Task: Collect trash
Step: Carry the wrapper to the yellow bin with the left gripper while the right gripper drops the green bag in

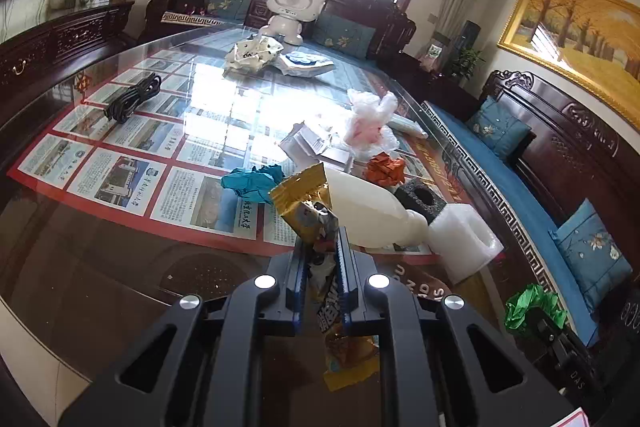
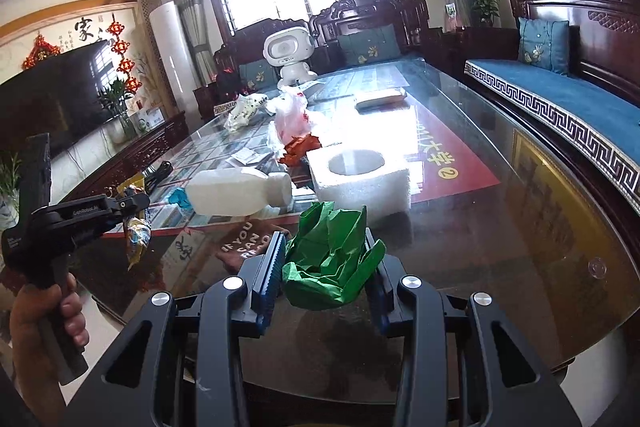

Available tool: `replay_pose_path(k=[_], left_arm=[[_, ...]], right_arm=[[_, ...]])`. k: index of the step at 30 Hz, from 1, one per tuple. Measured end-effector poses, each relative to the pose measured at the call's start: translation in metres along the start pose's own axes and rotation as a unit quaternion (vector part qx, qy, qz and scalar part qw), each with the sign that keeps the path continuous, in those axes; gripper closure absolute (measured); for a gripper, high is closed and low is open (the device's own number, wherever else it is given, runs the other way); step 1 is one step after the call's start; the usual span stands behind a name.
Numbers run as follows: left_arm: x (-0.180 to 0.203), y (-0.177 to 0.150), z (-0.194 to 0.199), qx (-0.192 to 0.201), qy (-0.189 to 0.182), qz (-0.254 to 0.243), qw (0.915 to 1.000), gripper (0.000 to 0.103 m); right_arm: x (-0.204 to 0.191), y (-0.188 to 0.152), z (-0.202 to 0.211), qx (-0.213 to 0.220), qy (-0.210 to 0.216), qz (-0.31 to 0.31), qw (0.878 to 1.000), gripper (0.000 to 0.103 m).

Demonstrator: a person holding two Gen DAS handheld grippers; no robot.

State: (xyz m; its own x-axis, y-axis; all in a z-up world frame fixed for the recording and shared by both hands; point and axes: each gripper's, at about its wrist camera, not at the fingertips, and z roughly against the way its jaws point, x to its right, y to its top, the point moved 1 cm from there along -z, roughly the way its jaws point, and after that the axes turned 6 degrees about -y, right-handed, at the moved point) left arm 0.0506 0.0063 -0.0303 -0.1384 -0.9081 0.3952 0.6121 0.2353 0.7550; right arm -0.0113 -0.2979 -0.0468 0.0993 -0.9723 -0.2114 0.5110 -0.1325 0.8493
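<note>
Gold snack wrapper (image 1: 310, 205) between left gripper (image 1: 323, 247) jaws, above table (image 1: 120, 247)

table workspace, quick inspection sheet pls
surface: glass table over printed sheets
job's things: gold wrapper, green paper, white bottle, foam block, teal wad, orange wad, plastic bag
clutter: toy robot, black foam
grippers: left gripper shut on gold wrapper; right gripper shut on green paper
cables: black coil
surroundings: carved sofas, window, painting, TV
</note>
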Motion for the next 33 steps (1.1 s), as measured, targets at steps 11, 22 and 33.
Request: replay_pose_path(k=[11, 22, 33], left_arm=[[0.038, -0.058, 0.058, -0.049, -0.061, -0.084, 0.9934, 0.089], [0.049, -0.159, 0.078, -0.150, -0.126, -0.101, 0.9754, 0.089], [0.055, -0.225, 0.077, -0.209, -0.145, -0.117, 0.9600, 0.089]], right_arm=[[-0.010, -0.033, 0.063, -0.017, 0.034, 0.011, 0.999, 0.066], [-0.012, -0.113, 0.109, -0.086, 0.043, 0.006, 0.995, 0.066], [-0.008, -0.170, 0.119, -0.129, 0.015, 0.010, 0.991, 0.041]])
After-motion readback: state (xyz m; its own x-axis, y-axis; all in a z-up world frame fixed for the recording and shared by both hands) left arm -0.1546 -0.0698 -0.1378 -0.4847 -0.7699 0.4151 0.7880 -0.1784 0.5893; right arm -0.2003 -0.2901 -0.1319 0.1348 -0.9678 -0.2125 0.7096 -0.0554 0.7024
